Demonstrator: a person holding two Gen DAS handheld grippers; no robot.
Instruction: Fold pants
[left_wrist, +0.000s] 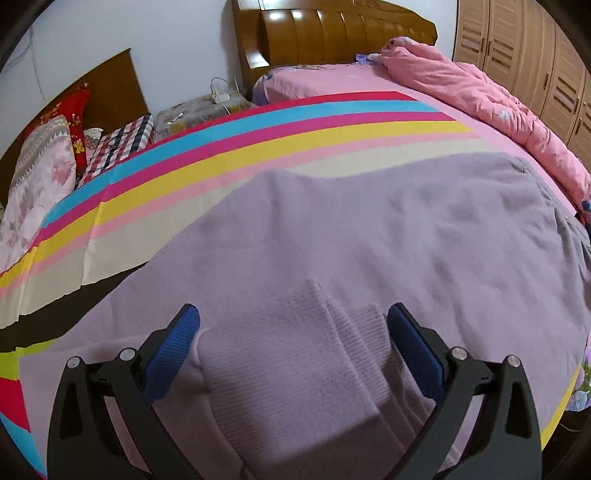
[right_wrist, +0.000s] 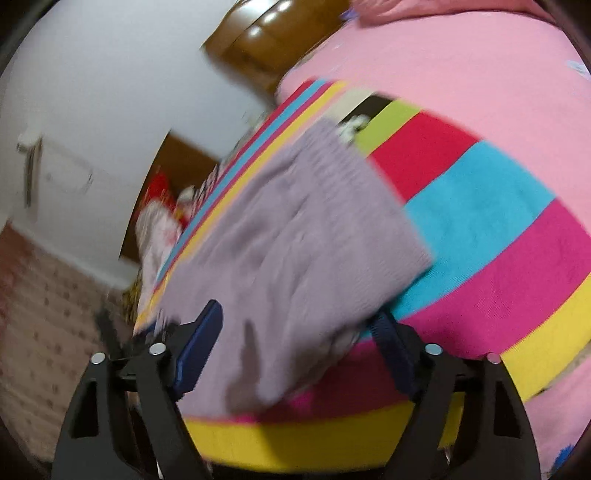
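Your pants (left_wrist: 369, 229) lie spread on the blanket (left_wrist: 258, 136) on the bed, filling the frame's middle. Headboard (left_wrist: 332, 29) sits top centre, quilt (left_wrist: 498, 103) upper right, pillows (left_wrist: 48, 158) far left, wardrobe (left_wrist: 535, 62) at the right edge.

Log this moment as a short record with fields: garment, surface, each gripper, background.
garment: lilac pants, spread on the bed, ribbed cuffs nearest the left wrist camera
surface: striped sheet in red, blue, magenta, yellow
left gripper: jaws open, straddling the cuffs, pads not pressing
right gripper: jaws open, pants edge between them; view blurred
background: wooden headboard, pink quilt, wardrobe
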